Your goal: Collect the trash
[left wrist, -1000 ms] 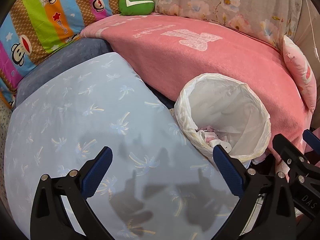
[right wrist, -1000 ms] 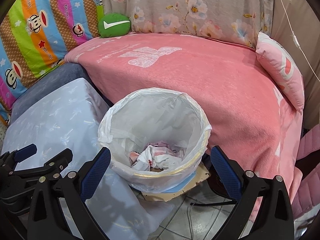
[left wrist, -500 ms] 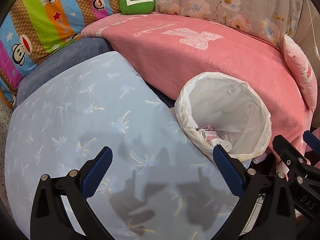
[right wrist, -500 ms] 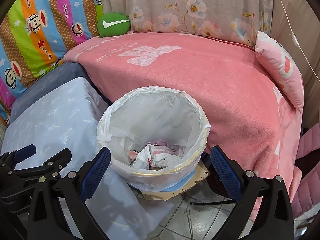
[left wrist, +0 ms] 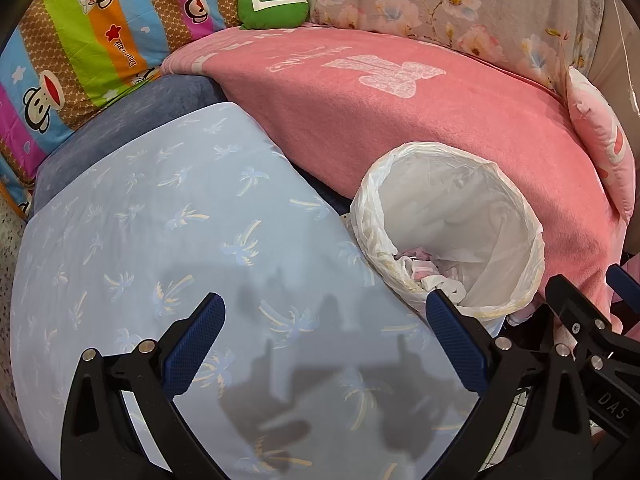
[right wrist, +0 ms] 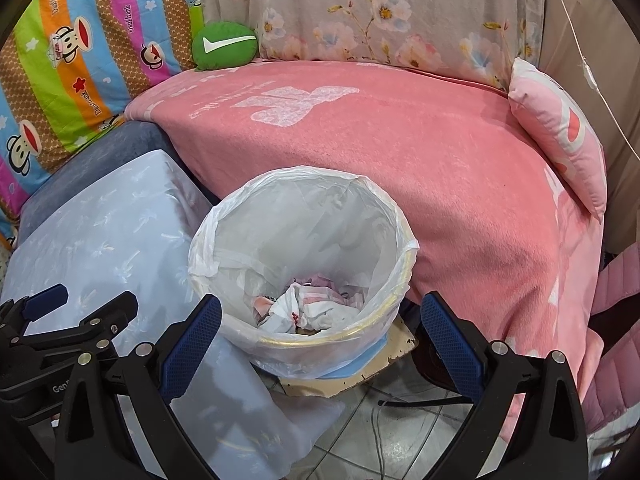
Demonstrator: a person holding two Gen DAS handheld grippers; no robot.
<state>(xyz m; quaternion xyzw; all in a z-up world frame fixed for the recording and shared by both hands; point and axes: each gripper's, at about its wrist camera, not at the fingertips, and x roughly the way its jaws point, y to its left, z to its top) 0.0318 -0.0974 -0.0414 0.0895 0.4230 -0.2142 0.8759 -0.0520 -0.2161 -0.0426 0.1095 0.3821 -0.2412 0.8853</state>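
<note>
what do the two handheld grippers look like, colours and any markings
Both match: the left gripper and right gripper have black plastic frames with silver rivets and two angled fingers faced with dark blue textured pads. White lettering reading "DAS" marks the right one's body, and partial text "Gen" the left's. No hands or sleeves show.

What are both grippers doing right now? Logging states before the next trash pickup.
Left gripper: open, holding nothing, over the blue cushion.
Right gripper: open, holding nothing, at the trash bin.
</note>
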